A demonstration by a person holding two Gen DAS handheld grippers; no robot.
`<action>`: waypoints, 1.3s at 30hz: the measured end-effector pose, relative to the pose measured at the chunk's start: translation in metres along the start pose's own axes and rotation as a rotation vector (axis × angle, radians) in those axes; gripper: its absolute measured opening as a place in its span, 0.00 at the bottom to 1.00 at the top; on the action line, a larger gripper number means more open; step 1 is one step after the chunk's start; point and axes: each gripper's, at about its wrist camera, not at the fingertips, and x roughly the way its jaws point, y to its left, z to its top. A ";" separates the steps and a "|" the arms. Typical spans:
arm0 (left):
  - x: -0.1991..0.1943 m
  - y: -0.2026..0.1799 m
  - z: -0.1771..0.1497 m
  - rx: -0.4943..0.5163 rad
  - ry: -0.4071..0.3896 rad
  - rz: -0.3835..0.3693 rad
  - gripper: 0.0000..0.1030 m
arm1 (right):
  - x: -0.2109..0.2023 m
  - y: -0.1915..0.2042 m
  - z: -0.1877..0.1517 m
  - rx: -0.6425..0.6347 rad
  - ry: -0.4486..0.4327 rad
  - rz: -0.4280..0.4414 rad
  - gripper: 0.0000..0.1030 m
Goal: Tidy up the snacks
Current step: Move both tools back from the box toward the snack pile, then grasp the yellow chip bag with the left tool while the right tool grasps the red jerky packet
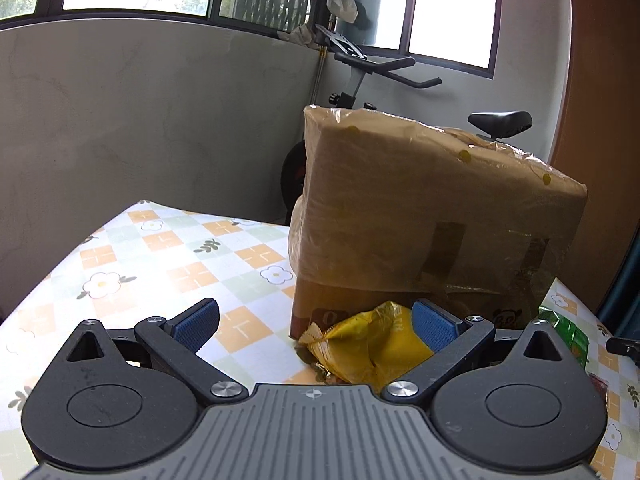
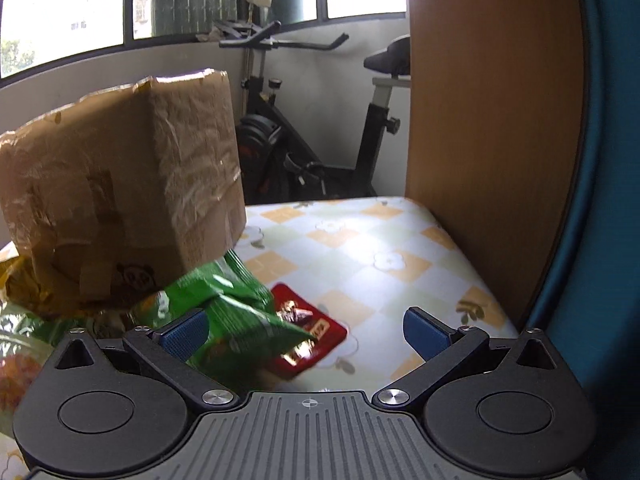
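Yellow snack bag (image 1: 372, 344) | left claw (image 1: 316, 326) spread, possibly touching | right claw (image 2: 306, 332) spread

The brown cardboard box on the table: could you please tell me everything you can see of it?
The brown cardboard box stands upright on the floral checked tablecloth, wrapped in crinkled clear film, with darker tape patches across its front and a small panda print near its base. Its top edge looks torn and uneven; the inside is hidden. A crumpled yellow snack packet lies against its front lower edge, and a green snack bag lies by its other front corner. Neither gripper touches it.
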 end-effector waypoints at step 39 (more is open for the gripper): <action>-0.012 0.002 -0.041 -0.055 0.077 0.073 1.00 | 0.018 0.018 -0.037 0.045 0.054 -0.017 0.34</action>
